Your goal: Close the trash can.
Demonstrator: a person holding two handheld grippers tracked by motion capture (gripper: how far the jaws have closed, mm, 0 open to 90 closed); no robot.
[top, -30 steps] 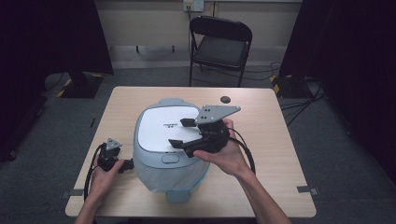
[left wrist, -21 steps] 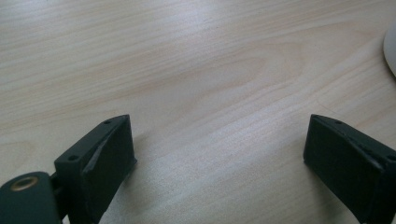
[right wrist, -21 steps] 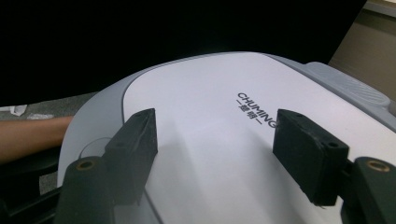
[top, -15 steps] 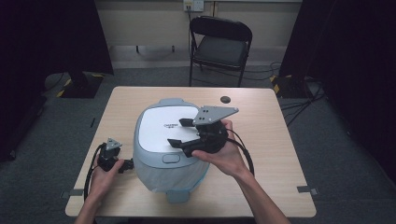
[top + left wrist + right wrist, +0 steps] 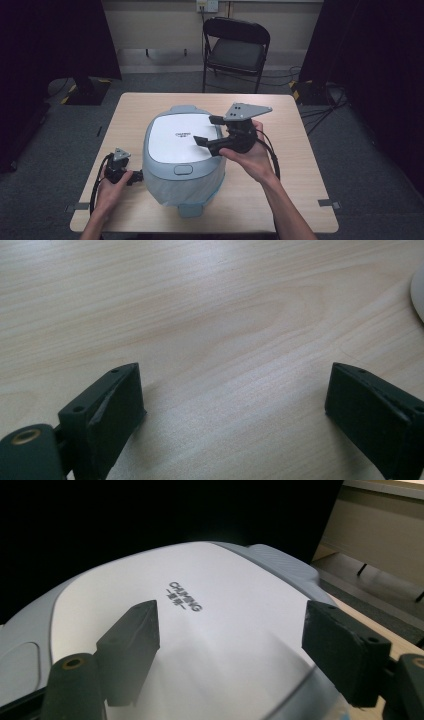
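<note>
- The rice cooker (image 5: 183,154) sits in the middle of the counter (image 5: 300,195), lid down, with its latch button (image 5: 183,169) facing you.
- Your right gripper (image 5: 209,131) hovers over the lid's right side; its fingers (image 5: 131,630) have just been opening and stand wide, with nothing between them and only the glossy white lid panel (image 5: 200,630) below.
- Your left gripper (image 5: 134,175) rests low on the counter, just beside the cooker's left wall, fingers (image 5: 117,400) spread wide over bare wood.
- Expect the cooker to be bulky, rigid and fairly heavy; these fingers look too small to span the body.
- The lid is smooth, domed plastic and likely slippery, so a pinch there would probably slide off.
- Better holds are likely the latch button for pressing, or the lid's front lip for lifting.
- Steady the base with the left gripper so it doesn't skid.
</note>
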